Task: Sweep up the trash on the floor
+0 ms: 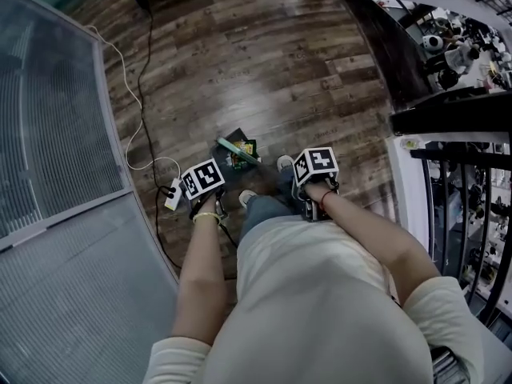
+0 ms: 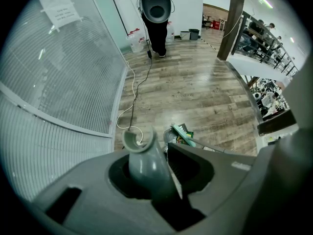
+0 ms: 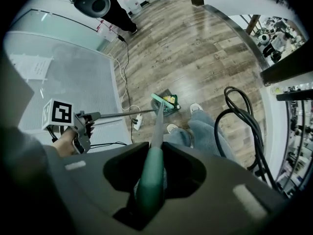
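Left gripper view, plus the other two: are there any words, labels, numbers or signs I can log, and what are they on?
Paper sheet on the glass wall: printed lines, too blurred to read.
Two marker cubes: black-and-white square patterns, no letters or digits.
Trash on the floor: coloured wrapper print, too small to read.
No text in any view can be quoted.
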{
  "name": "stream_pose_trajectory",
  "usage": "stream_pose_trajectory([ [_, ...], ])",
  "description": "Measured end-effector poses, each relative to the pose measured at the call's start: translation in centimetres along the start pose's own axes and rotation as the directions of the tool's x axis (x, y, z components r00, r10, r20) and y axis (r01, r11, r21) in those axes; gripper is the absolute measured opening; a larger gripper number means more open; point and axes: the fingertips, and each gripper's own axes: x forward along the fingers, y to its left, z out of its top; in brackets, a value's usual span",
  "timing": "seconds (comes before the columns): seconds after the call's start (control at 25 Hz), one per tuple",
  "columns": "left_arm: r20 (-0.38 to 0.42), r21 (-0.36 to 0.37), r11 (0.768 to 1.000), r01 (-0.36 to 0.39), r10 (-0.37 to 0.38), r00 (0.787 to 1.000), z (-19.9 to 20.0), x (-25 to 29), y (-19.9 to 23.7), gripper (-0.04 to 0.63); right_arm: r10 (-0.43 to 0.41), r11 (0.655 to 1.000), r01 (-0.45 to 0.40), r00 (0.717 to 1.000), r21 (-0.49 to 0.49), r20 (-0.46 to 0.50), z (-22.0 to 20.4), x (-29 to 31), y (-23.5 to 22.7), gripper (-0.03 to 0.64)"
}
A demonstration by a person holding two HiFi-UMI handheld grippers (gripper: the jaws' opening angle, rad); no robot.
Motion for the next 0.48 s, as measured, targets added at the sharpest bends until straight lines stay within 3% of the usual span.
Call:
stream_pose_trajectory([
  [0.28,-0.001,0.0,1.0,-0.002,0.002,1.0,-0.1,-0.2,0.2,0.094,-0.011,0.999,0.013,0.999,-0.05,0.053,0.6,-2.5,-1.0,0.097],
  [0.48,-0.006,0.004,1.0,-0.002,0.002,1.0,-0.2,-0.2,0.3,0.094,-0.025,0.999,0.02,0.993,0.044,0.115,2.6,-3.3,-3.2,0.097],
])
